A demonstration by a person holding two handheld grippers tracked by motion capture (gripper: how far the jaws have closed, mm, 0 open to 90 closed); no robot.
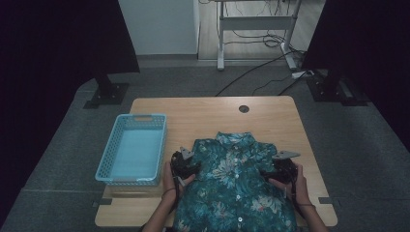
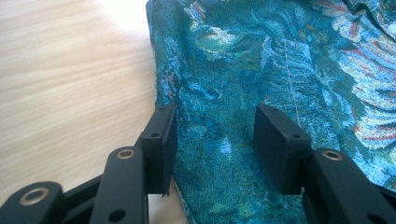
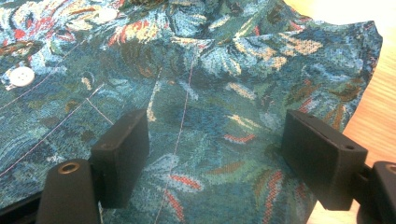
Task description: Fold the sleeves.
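A teal floral button-up shirt (image 1: 232,188) lies flat, front up, on the wooden table (image 1: 203,113), collar away from the person. My left gripper (image 1: 186,162) rests at the shirt's left sleeve edge. In the left gripper view its jaws (image 2: 215,126) stand apart over the shirt (image 2: 261,60), one pad at the hem beside bare table (image 2: 70,79); the cloth between them lies flat and unpinched. My right gripper (image 1: 280,166) sits at the right sleeve. Its jaws (image 3: 217,135) are spread wide above the shirt (image 3: 210,70), near a seam, pressing on nothing.
A light blue plastic basket (image 1: 140,117) stands on the table's left side, close to the left gripper. A round cable hole (image 1: 244,108) sits near the far edge. White buttons (image 3: 22,76) run down the shirt front. Bare wood (image 3: 378,116) lies right of the sleeve.
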